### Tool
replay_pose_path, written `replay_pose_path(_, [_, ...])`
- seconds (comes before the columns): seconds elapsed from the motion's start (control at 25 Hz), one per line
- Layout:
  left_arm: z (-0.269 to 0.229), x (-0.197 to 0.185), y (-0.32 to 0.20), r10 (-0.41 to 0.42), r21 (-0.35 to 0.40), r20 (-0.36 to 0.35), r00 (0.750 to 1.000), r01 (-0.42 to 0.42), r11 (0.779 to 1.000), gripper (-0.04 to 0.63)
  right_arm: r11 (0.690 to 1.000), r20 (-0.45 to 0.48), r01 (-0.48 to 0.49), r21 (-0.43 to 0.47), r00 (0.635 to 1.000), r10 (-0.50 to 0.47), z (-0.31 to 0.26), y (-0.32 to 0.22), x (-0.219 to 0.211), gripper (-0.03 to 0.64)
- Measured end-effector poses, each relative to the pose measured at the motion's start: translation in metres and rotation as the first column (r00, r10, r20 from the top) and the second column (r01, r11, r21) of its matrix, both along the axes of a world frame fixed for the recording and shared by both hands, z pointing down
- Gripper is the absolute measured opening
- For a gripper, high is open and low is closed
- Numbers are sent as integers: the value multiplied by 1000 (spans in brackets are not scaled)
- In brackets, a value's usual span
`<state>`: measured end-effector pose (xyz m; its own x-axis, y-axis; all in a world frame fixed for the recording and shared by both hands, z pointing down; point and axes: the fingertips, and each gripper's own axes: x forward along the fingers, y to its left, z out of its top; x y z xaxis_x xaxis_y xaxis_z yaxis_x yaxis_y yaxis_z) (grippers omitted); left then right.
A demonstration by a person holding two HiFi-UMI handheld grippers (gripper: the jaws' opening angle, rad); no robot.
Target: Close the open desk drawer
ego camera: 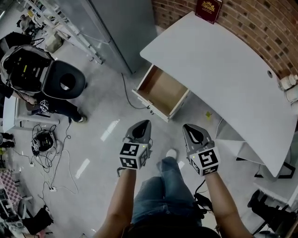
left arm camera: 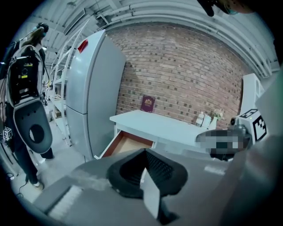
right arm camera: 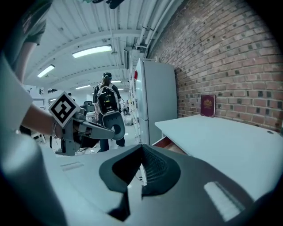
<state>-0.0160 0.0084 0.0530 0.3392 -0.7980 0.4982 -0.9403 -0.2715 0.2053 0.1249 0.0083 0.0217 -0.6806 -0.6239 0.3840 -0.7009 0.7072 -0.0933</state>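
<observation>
drawer (ego camera: 160, 93): is seen pulled well out from under the left end of the desk (ego camera: 223, 60); bare wooden bottom is shown, nothing is seen inside; white front panel faces away from the desk, toward the person
left gripper (ego camera: 141, 128): jaws are pressed together, nothing is held between them; it is held in the air short of the desk, pointed toward the drawer front, not touching it
right gripper (ego camera: 193, 132): jaws are likewise brought together and empty; it is held beside the left one, short of the desk edge, near the drawer's right corner, with no contact seen
desk top: mostly bare; a dark red book (ego camera: 208, 8) is propped at the far side of the desk against the brick wall (ego camera: 251, 21); small white items are seen at the desk's right end, too small to be named
grey cabinet (ego camera: 118, 28): is stood just left of the desk, past the drawer's side
done so far: nothing that can be seen; the drawer is judged fully open, approach only
left to do: the front panel is to be reached and the drawer is to be pushed straight back under the desk until flush
note: closed jaws are judged fine for a push; no grip is needed
</observation>
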Motion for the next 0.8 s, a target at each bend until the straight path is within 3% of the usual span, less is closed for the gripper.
replay_pose_path(0.2, [31,0,-14,-16,-61,-41,999,14,998,-6,997,-5,-33,-74,999,33,38,-16,-1,0])
replay_pose_path(0.4, [70,-18,-21,-34,-65,-69,997,29,997,-6,991,-5,-87,-104,996,87,77,-19,-19,0])
replay_pose_path(0.8, [151,-42,-43,-144,-161,-253,957,105,981,-6,975,-33,-164,-150,986,161,148,-25,-30,0])
